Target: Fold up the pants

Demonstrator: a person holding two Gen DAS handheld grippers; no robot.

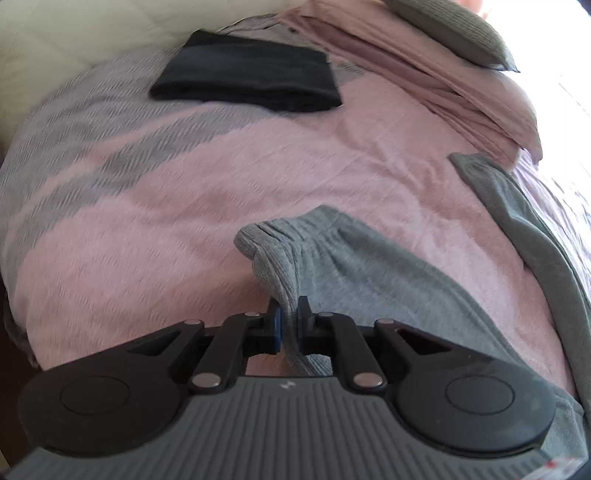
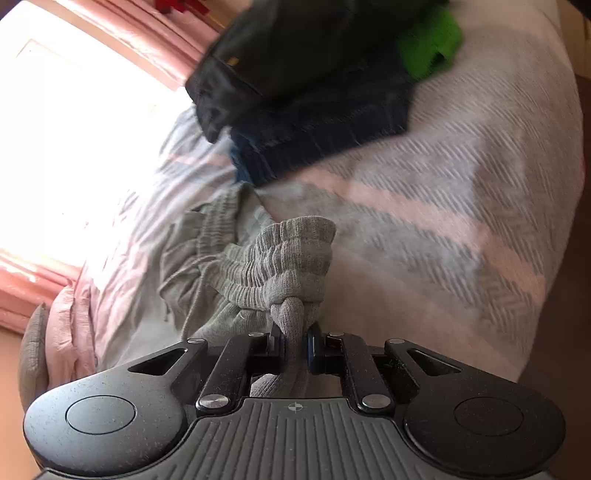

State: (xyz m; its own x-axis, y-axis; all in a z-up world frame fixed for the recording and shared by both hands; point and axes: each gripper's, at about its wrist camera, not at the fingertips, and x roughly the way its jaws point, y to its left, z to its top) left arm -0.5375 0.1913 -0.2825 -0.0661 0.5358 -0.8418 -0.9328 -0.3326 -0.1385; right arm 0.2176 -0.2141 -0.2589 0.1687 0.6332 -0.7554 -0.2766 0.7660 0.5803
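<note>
Grey sweatpants (image 1: 354,266) lie on a pink and grey striped bedspread (image 1: 147,206). In the left wrist view my left gripper (image 1: 289,314) is shut on the edge of one leg near its ribbed cuff (image 1: 258,236). The other leg (image 1: 524,221) runs along the right side. In the right wrist view my right gripper (image 2: 294,338) is shut on a pinched fold of the grey sweatpants (image 2: 207,266) just below the bunched ribbed waistband (image 2: 284,258), which is lifted off the bed.
A folded black garment (image 1: 247,72) lies at the far side of the bed, by pink pillows (image 1: 461,85) and a grey cushion (image 1: 450,33). In the right wrist view, dark folded clothes (image 2: 317,122) and a green item (image 2: 428,48) sit beyond the pants; bright window (image 2: 74,110) at left.
</note>
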